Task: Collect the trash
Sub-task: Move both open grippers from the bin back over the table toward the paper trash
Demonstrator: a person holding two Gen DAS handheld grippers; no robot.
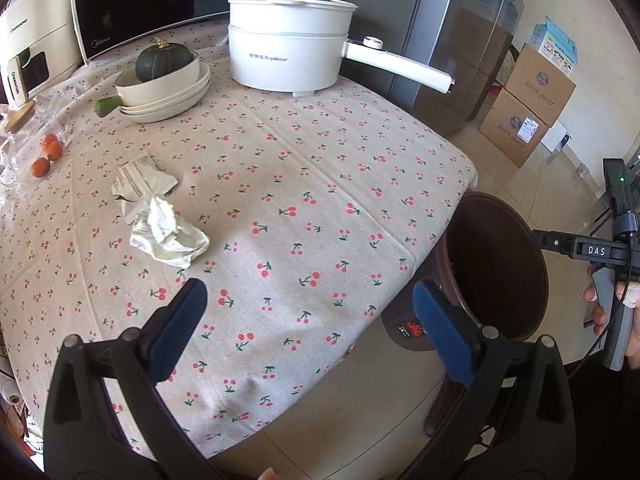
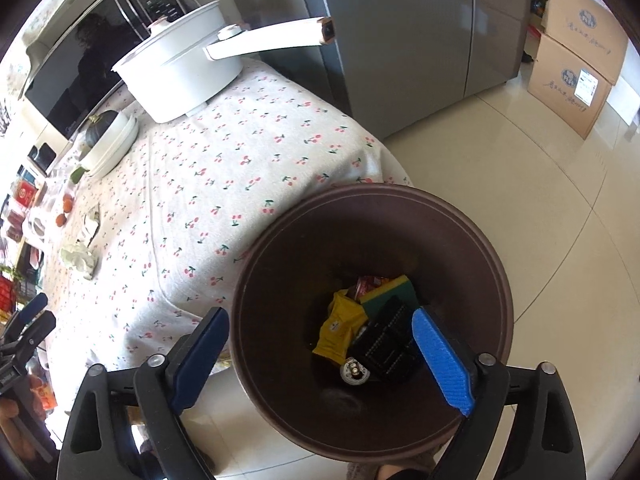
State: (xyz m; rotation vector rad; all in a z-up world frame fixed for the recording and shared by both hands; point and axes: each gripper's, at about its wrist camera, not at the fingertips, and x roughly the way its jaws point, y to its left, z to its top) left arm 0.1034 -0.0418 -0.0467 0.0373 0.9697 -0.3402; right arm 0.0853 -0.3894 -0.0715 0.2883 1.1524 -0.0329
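My left hand-held gripper (image 1: 310,306) hangs over the near edge of the cherry-print cloth-covered counter (image 1: 320,184), its blue pads spread wide with nothing between them. Ahead and to its left on the cloth lie two pieces of crumpled white paper trash (image 1: 160,216), touching each other, near a few small orange fruits (image 1: 46,154). My right hand-held gripper (image 2: 320,336) is over the round dark-brown trash bin (image 2: 472,248) standing on the floor just beside the counter's corner; its pads are also wide apart and empty. Inside the bin I see a yellow wrapper (image 2: 340,326), a black plastic tray (image 2: 386,342) and a can top (image 2: 354,370).
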